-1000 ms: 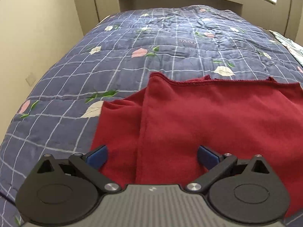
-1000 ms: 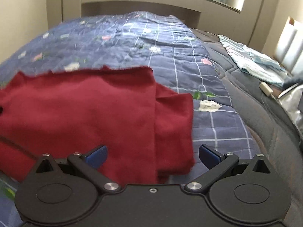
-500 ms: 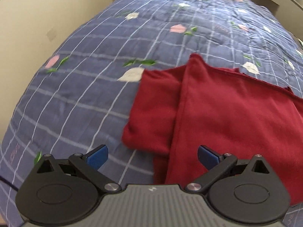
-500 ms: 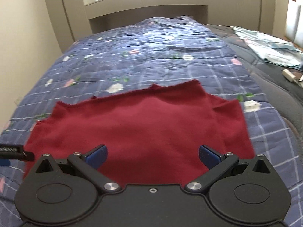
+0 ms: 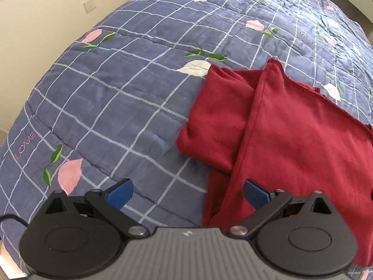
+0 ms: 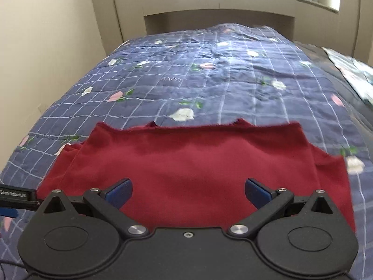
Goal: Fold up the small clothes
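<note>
Blue checked quilt on bed — red garment partly folded, sleeves tucked; further folds left. Left gripper & right gripper jaws wide apart, holding nothing.

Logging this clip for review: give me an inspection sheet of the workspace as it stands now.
Surface: blue checked quilt with flower print, covering the bed.
Job's things: red garment lying flat, left sleeve folded in.
Clutter: light patterned cloth at the bed's far right.
Grippers: left gripper open, empty; right gripper open, empty.
Cables: black cable at lower left.
Surroundings: beige wall, headboard, window above.
</note>
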`<state>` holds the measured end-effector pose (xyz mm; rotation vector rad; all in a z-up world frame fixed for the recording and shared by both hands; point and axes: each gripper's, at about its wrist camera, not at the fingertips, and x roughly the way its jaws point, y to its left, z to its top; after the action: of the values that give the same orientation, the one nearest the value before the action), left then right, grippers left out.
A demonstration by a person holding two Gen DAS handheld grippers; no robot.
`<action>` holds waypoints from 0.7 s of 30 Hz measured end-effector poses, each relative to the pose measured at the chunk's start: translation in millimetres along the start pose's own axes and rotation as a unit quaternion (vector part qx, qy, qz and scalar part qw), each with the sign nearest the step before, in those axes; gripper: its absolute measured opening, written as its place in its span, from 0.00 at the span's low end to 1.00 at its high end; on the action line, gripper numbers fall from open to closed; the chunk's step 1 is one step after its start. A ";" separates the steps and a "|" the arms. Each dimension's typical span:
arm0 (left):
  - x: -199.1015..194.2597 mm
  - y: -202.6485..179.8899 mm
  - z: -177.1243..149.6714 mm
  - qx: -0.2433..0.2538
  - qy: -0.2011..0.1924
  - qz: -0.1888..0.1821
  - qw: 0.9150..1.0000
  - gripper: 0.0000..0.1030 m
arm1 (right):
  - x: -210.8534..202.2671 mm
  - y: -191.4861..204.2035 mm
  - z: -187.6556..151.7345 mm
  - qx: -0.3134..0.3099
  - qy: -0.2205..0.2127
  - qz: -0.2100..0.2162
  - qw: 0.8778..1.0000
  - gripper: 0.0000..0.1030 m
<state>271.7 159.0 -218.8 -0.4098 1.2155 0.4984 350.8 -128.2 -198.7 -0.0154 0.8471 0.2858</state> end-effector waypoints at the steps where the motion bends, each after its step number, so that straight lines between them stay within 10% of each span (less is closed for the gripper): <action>1: -0.6 -1.8 2.1 -0.013 -0.003 0.010 1.000 0.99 | 1.8 -0.3 1.2 0.013 -0.005 -0.001 1.000 0.99; 5: -8.1 -6.9 13.9 -0.077 0.011 0.007 0.997 0.99 | 8.9 1.1 11.0 0.014 -0.005 0.022 1.000 0.99; 11: -21.8 -25.9 23.6 0.025 -0.006 -0.006 1.000 0.99 | 22.7 6.6 13.8 -0.090 0.015 0.025 0.995 0.99; 21: 8.2 -28.1 41.3 0.023 0.004 0.008 1.000 0.99 | 71.7 9.4 34.6 -0.124 -0.018 0.002 0.992 0.99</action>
<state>322.0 159.8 -213.3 -0.3635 1.2363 0.4832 418.8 -97.3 -227.9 -0.2399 0.7722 0.3925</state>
